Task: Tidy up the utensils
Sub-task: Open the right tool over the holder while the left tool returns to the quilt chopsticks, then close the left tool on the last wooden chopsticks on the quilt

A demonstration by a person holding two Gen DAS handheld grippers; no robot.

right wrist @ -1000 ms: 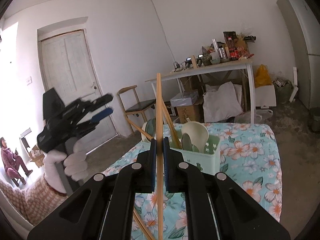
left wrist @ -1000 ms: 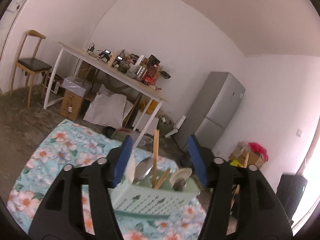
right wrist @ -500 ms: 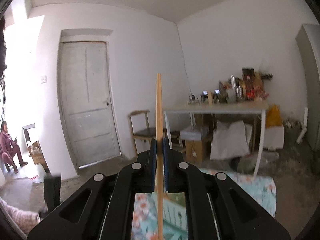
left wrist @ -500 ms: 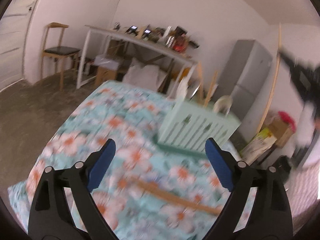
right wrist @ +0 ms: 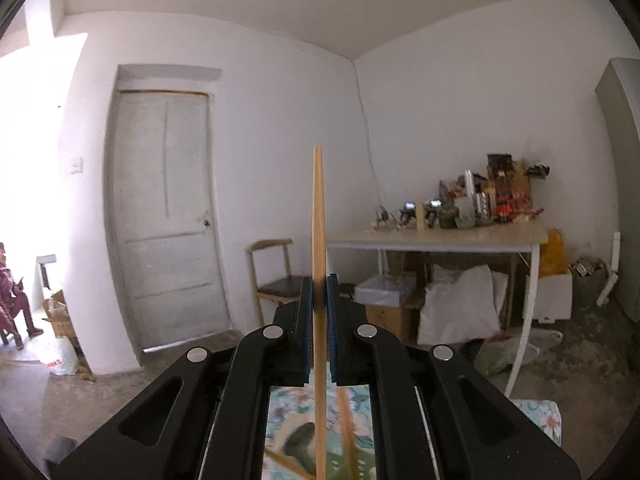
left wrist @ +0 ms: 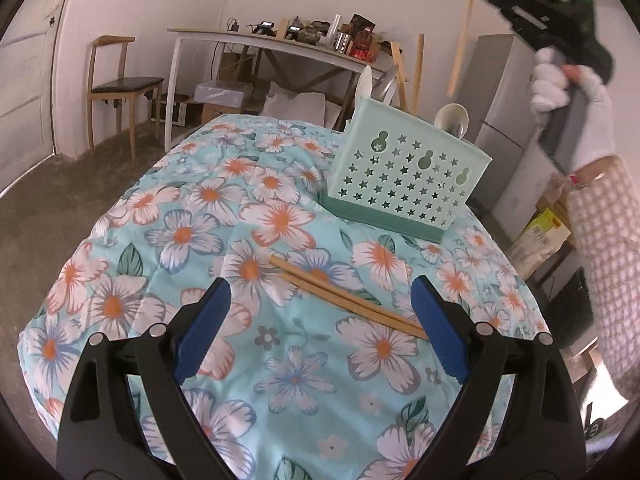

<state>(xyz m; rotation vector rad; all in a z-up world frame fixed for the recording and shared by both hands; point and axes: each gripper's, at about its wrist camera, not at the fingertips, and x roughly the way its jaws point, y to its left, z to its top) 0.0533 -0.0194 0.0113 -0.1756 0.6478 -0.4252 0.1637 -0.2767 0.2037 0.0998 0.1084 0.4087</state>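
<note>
Blue left fingers [left wrist: 320,320] wide apart, empty, above chopsticks [left wrist: 344,294]; right fingers [right wrist: 320,300] clamp chopstick [right wrist: 318,240].

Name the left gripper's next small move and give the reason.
Probably ease the left gripper down and close on the two chopsticks lying on the floral cloth. Its jaws stand wide open and empty with the pair between them, while the right gripper already holds one chopstick.

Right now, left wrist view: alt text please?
The open left gripper hovers over two wooden chopsticks lying on a floral cloth. Behind them a mint utensil basket holds utensils; at upper right a gloved hand holds the right gripper.
</note>
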